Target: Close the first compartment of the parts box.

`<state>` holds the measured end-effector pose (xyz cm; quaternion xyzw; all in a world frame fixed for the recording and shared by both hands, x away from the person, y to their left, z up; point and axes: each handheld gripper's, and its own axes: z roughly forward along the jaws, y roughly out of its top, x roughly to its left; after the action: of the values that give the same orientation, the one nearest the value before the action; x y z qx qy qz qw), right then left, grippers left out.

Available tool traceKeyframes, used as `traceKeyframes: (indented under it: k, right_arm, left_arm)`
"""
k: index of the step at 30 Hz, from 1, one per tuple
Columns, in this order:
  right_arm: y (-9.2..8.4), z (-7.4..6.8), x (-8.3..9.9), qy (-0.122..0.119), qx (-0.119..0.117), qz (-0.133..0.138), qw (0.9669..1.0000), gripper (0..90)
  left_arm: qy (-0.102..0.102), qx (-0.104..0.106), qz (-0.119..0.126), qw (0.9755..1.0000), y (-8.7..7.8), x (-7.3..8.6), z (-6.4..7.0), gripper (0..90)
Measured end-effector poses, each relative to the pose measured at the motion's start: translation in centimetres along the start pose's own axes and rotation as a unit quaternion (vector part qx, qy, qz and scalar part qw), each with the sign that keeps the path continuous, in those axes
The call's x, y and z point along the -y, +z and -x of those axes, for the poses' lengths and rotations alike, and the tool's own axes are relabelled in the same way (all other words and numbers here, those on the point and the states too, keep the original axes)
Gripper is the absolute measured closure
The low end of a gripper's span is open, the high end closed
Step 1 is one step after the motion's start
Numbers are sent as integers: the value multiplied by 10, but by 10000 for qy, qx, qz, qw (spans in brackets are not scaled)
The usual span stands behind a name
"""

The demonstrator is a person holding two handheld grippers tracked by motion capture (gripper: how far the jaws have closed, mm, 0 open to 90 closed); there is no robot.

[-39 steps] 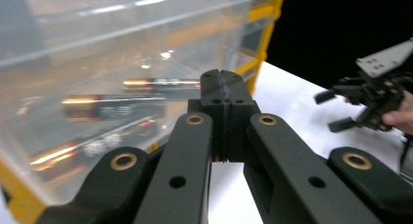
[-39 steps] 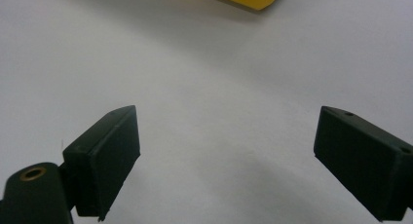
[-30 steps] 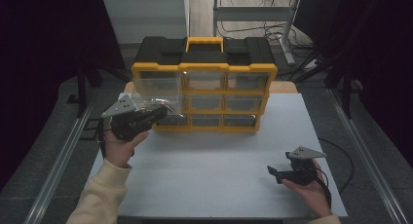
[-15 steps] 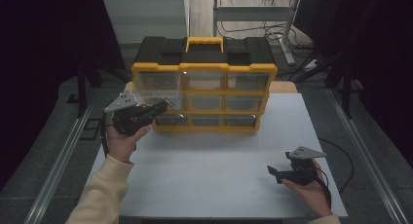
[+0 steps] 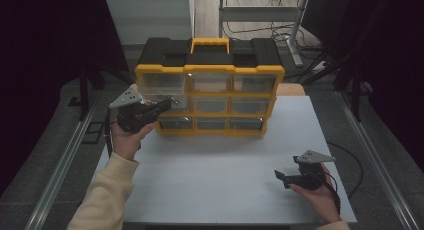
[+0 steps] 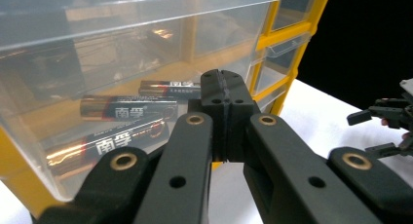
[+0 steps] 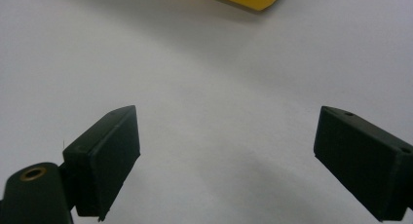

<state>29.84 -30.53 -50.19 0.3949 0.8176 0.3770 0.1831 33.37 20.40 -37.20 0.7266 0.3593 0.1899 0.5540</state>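
You had the left gripper (image 5: 165, 106) up at the left column of the yellow drawer organizer (image 5: 210, 70), its fingers (image 6: 214, 95) clenched together on nothing, tips set against the front of a clear plastic drawer (image 6: 122, 63) that stood pulled out from the frame. Through its wall three AA batteries (image 6: 127, 108) lay loose on the drawer floor. The step looked like seating that drawer, so a good push would have been square along the drawer's travel, low and centred on its front, since an off-centre shove could have cocked it in its slot or slid the whole organizer across the white bench (image 5: 215, 175). Your right gripper (image 5: 282, 179) rested near the bench's front right edge, well apart from the organizer, fingers (image 7: 104, 156) released wide over bare surface; it could have steadied the case.
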Motion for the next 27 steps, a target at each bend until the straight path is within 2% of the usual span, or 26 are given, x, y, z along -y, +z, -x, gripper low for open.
traceKeyframes:
  k: [22, 27]
  right_arm:
    - [0, 1, 0, 0, 16, 4, 10000, 100]
    - [-1, -1, -1, 27, -52, 63, 10000, 100]
  left_arm:
    - [-138, -290, -6, 9995, 15, -12, -18, 900]
    - [-173, -327, 22, 9993, 19, -14, -23, 900]
